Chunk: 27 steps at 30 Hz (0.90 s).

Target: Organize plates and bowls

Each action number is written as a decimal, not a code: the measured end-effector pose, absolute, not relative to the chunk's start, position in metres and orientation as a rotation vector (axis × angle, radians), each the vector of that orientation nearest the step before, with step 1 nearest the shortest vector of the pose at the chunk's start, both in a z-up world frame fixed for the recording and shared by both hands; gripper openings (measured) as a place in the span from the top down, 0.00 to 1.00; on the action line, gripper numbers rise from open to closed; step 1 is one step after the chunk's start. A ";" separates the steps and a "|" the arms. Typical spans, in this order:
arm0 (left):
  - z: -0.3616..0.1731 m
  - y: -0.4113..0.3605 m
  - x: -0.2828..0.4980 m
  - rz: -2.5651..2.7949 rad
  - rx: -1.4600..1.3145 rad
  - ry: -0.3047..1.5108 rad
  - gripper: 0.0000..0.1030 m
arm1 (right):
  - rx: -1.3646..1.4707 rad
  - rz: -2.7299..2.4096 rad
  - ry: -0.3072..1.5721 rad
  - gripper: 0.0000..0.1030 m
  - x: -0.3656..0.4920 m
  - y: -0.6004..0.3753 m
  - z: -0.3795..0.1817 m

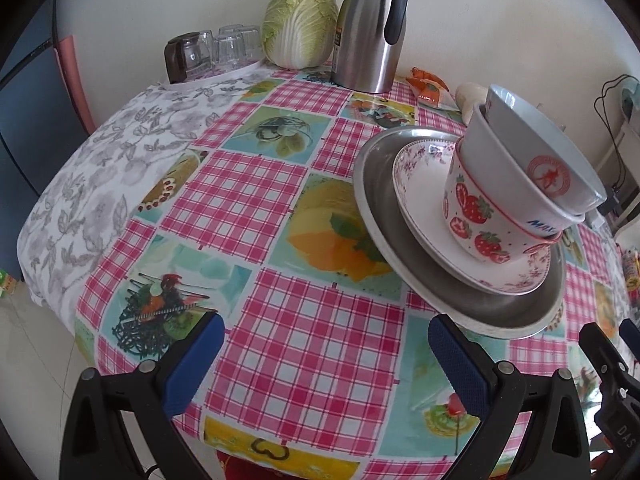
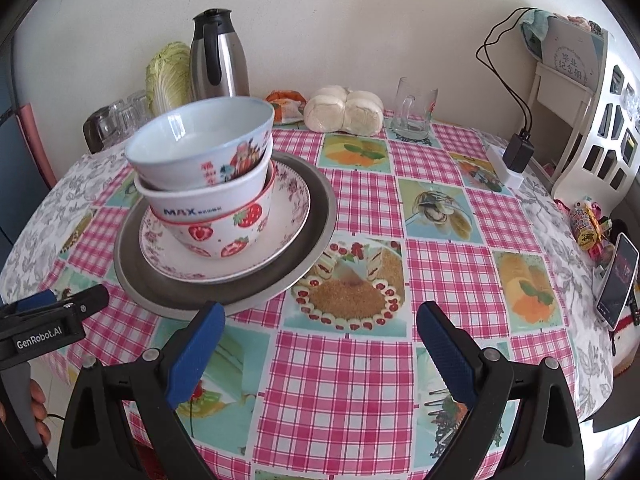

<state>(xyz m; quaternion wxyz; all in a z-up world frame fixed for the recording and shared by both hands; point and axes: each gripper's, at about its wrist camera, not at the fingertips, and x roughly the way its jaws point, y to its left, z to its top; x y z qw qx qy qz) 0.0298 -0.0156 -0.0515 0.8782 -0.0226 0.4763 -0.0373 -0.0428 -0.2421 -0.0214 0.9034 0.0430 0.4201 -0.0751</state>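
At the bottom of each frame, the left hand-held gripper (image 1: 322, 354) and the right hand-held gripper (image 2: 320, 340) gape wide and empty over the checked counter (image 2: 360, 380). Just beyond, three nested bowls (image 2: 208, 184) sit on a floral plate (image 2: 288, 216) on a metal plate (image 2: 320, 216). Only the right view shows the buns (image 2: 344, 110), glass mug (image 2: 414, 110) and phone (image 2: 616, 280) at frame right; the left view shows the cabbage (image 1: 300, 24) whole.
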 end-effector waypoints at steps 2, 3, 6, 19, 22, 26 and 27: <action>-0.052 -0.017 0.028 -0.080 -0.019 0.961 0.00 | 0.095 -0.152 0.881 0.06 -0.041 -0.242 -0.026; -0.053 -0.018 0.027 -0.078 0.000 0.954 0.00 | 0.102 -0.146 0.883 0.06 -0.041 -0.242 -0.027; -0.057 -0.021 0.029 -0.069 0.050 0.960 0.00 | 0.102 -0.131 0.887 0.06 -0.040 -0.240 -0.032; -0.072 -0.023 0.035 -0.084 0.090 0.992 0.00 | 0.088 -0.113 0.939 0.06 -0.032 -0.233 -0.050; -0.073 -0.022 0.036 -0.083 0.087 0.996 0.00 | 0.082 -0.108 0.945 0.06 -0.031 -0.231 -0.052; -0.075 -0.020 0.036 -0.083 0.080 1.006 0.00 | 0.076 -0.104 0.954 0.06 -0.032 -0.229 -0.053; -0.075 -0.020 0.036 -0.082 0.077 1.010 0.00 | 0.075 -0.104 0.956 0.06 -0.031 -0.229 -0.053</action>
